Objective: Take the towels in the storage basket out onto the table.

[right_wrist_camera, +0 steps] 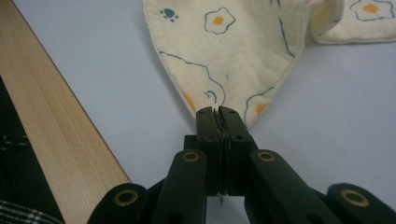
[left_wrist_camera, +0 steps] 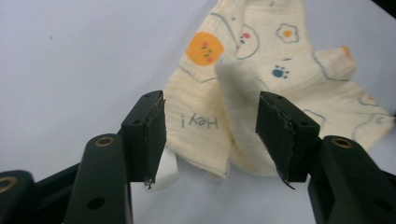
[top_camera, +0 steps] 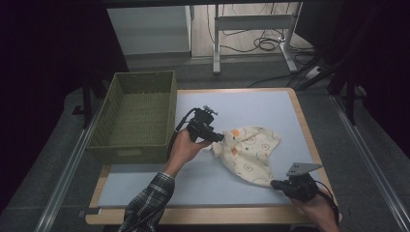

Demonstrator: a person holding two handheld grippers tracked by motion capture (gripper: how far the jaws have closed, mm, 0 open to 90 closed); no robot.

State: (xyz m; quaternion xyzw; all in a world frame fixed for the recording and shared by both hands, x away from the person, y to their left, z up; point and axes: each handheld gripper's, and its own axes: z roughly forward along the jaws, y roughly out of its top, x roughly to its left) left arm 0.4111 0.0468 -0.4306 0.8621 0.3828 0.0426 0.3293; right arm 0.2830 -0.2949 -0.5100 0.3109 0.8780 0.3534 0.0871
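While the right gripper [top_camera: 276,184] is clamping the near corner of the cloth [top_camera: 251,152] at the table's front edge, the work is looking only partly done: the cloth is lying rumpled on the pale mat [top_camera: 159,181], roughly triangular, with folds bunched at its far left end. It is resting right of the mat's middle, well apart from the basket [top_camera: 138,118]. Judging by this, spreading or folding is still ahead, and nothing is sitting in the basket yet.

Seen from the right gripper view, the right gripper's [right_wrist_camera: 218,112] jaws are pressing together on the very tip of the cloth [right_wrist_camera: 233,42], pinning that corner just above the mat, beside the wooden table edge [right_wrist_camera: 56,126].

Farther off, the left gripper [top_camera: 217,137] is hovering at the cloth's far left end. Its own view is showing the left gripper [left_wrist_camera: 210,135] with jaws standing about half apart, straddling a raised fold of the cloth [left_wrist_camera: 243,84] without pressing on it; the pads [left_wrist_camera: 156,135] are gripping nothing. A small white tag [left_wrist_camera: 166,175] is peeking out beneath the left jaw. That end is lying loose.

Beyond both, the green basket is sitting at the table's far left corner.
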